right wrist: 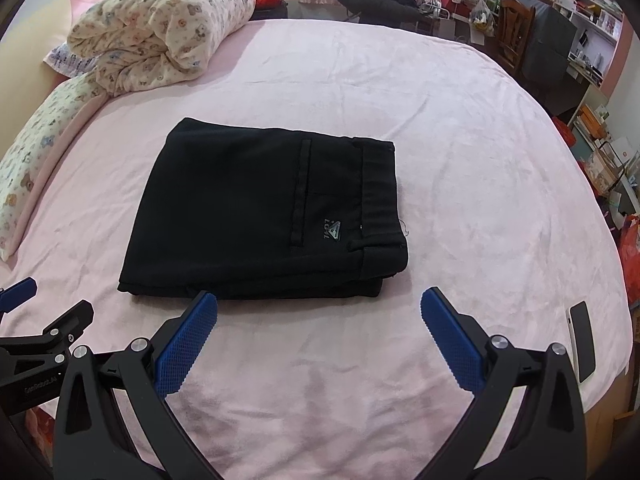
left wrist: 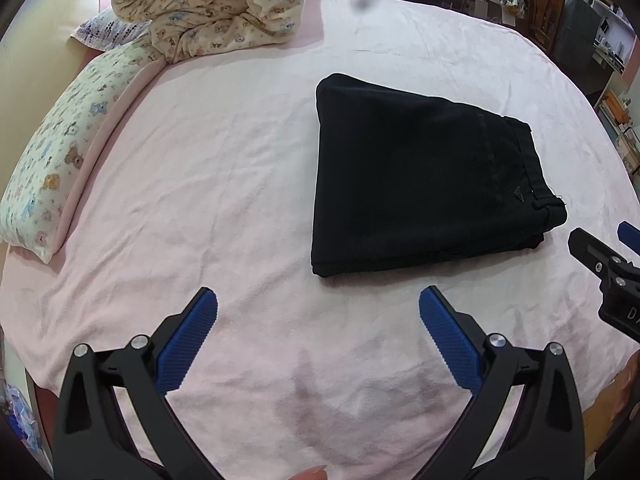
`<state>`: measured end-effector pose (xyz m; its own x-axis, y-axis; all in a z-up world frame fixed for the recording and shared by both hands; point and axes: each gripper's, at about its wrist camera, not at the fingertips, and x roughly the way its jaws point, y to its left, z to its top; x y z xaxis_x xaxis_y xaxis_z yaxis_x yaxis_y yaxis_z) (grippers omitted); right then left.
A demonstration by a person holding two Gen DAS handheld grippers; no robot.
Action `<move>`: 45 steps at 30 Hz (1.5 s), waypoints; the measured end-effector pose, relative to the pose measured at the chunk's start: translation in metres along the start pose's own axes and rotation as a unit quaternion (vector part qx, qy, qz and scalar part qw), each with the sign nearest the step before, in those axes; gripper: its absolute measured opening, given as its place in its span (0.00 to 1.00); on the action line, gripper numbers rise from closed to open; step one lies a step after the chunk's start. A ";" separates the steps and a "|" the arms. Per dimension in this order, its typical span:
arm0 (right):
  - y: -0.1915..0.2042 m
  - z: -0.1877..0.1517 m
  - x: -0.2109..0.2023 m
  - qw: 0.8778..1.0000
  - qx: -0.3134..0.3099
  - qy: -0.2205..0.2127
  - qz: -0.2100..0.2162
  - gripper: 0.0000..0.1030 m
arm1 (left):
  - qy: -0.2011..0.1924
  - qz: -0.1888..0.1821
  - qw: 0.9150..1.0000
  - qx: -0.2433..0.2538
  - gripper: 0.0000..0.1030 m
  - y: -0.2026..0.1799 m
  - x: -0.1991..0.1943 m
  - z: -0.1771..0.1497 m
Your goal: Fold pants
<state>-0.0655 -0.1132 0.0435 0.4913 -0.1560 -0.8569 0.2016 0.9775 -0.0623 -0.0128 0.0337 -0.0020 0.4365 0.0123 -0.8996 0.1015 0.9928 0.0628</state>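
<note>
Black pants (left wrist: 420,184) lie folded into a compact stack on the pink bed sheet (left wrist: 224,184), waistband to the right. In the right wrist view the pants (right wrist: 256,212) show a back pocket and a small logo. My left gripper (left wrist: 318,304) hovers open over the sheet, near and left of the stack's front edge, holding nothing. My right gripper (right wrist: 318,304) is open just in front of the stack and empty; its tip also shows in the left wrist view as the right gripper (left wrist: 600,236). The left gripper (right wrist: 44,304) enters the right wrist view at the lower left.
A bear-print quilt (right wrist: 160,28) is bundled at the bed's far left, above a long matching pillow (left wrist: 60,152). A dark phone (right wrist: 582,340) lies near the bed's right edge. Chairs (right wrist: 516,28) and cluttered shelves (right wrist: 596,8) stand beyond the bed on the right.
</note>
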 end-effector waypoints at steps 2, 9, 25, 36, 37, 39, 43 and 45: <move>-0.001 0.000 0.002 1.000 -0.001 0.003 -0.002 0.99 | 0.004 0.004 1.000 0.002 0.98 -0.001 0.002 -0.001; -0.003 -0.001 0.004 1.000 0.001 0.004 -0.003 0.99 | 0.010 -0.005 1.000 0.008 0.98 -0.004 0.007 0.000; -0.017 -0.005 0.007 1.000 0.013 0.009 -0.013 0.99 | 0.007 -0.033 0.999 0.040 0.98 -0.027 0.011 0.003; -0.018 -0.006 0.008 1.000 0.013 0.012 -0.013 0.99 | 0.002 -0.035 0.998 0.048 0.98 -0.033 0.009 0.004; -0.018 -0.006 0.008 1.000 0.012 0.012 -0.013 0.99 | 0.002 -0.035 0.998 0.048 0.98 -0.033 0.009 0.004; -0.018 -0.006 0.008 1.000 0.011 0.011 -0.011 0.99 | 0.001 -0.035 0.998 0.046 0.98 -0.033 0.008 0.004; -0.017 -0.006 0.008 1.000 0.009 0.012 -0.009 0.99 | 0.002 -0.035 0.998 0.048 0.98 -0.033 0.008 0.003; -0.016 -0.006 0.008 1.000 0.009 0.012 -0.009 0.99 | 0.001 -0.033 0.998 0.049 0.98 -0.032 0.008 0.003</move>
<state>-0.0698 -0.1296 0.0346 0.4675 -0.1708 -0.8673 0.2256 0.9717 -0.0697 -0.0097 0.0014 -0.0100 0.4235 -0.0527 -0.9044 0.2179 0.9749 0.0452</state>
